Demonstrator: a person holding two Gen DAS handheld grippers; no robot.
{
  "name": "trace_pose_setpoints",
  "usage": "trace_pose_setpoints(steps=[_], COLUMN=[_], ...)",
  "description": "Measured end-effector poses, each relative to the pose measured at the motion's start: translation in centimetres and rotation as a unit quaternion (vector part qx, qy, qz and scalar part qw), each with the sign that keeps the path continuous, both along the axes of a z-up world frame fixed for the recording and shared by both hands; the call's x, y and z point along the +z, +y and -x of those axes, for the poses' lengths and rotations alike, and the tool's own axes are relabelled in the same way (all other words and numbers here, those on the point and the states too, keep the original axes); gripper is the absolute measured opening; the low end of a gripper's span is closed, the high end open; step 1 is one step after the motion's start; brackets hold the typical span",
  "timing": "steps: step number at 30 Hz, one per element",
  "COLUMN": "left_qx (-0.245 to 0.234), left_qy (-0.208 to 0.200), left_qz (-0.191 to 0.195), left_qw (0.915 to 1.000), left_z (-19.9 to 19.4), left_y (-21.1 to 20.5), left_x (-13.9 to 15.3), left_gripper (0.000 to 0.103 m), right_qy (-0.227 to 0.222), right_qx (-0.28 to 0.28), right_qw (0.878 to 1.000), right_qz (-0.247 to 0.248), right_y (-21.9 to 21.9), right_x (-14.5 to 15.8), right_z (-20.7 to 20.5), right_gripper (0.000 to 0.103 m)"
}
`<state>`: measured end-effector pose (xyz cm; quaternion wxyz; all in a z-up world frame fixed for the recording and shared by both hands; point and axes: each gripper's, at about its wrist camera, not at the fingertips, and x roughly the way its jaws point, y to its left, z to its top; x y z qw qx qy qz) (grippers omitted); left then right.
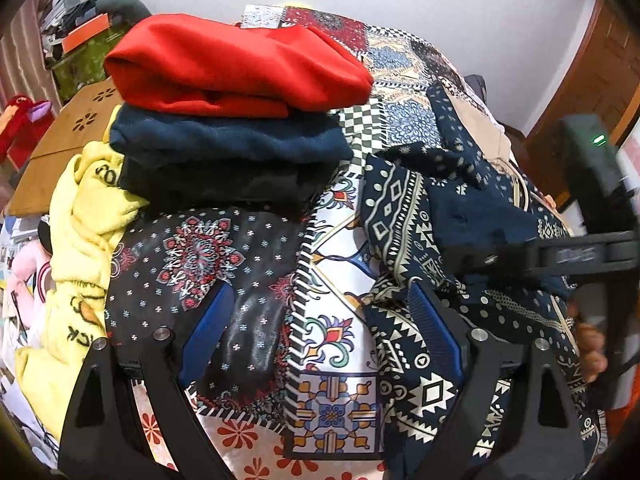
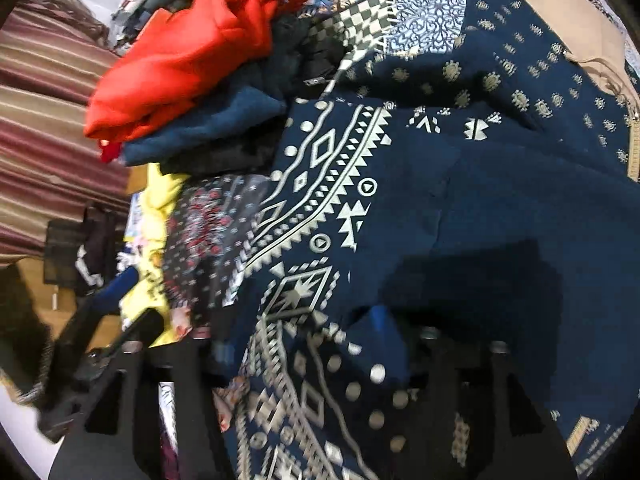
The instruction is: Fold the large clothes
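Left wrist view first: the left gripper [image 1: 320,344] is hanging over the bed with its jaws spread wide and nothing pinched between them, its blue pads [image 1: 208,332] framing the patchwork bedsheet [image 1: 332,344]. Just ahead, a stack of folded clothes is sitting on the sheet, a red garment [image 1: 232,64] lying on top of a dark blue folded garment [image 1: 224,140], with a black one underneath. To the left of the stack a yellow printed garment [image 1: 84,216] is lying crumpled at the bed's edge. On the right, the navy patterned garment [image 1: 460,208], the piece being folded, is spreading in loose folds across the sheet, and the right gripper [image 1: 500,258] is reaching in over it, with fingers of a hand [image 1: 590,344] showing behind.

Over to the right wrist view, somewhat blurred: the right gripper [image 2: 312,332] is sitting low on the navy patterned garment [image 2: 440,184], cloth bunching up between the jaws. The jaws are standing partly apart and not squeezing; one blue pad [image 2: 380,320] is peeking out of the fabric. The red garment [image 2: 184,60] and the stack are sitting at upper left, and the left gripper [image 2: 116,300] is showing at the lower left edge.
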<state>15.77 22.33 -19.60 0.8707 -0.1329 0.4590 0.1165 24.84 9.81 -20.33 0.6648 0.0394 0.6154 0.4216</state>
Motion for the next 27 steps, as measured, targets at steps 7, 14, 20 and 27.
trace_pose_setpoints(steps=[7,14,20,27], left_qx=[-0.041,-0.111,-0.158,-0.153], left_qy=[-0.005,0.023,0.08,0.084], left_qz=[-0.019,-0.053,-0.1,-0.114], left_qw=[0.999,0.9922,0.9791,0.978], left_z=[-2.3,-6.1,-9.7,-12.2], left_y=[-3.3,-8.3,-11.2,-12.0], left_x=[0.8,-0.6,-4.6,-5.1], left_gripper=[0.089,0.089,0.089,0.089], right_qy=[-0.111,-0.205,-0.219,-0.142], right_qx=[-0.034,-0.109,-0.165,-0.197], right_qw=[0.993,0.973,0.958,0.955], right_qz=[-0.006,0.01,0.088,0.172], right_y=[-5.3,-12.9,-18.8,-23.1], right_x=[6.0,8.9,6.5,-2.0], right_z=[0.0,-1.3,-2.9,-4.3], right_gripper=[0.055,0.072,0.078,0.079])
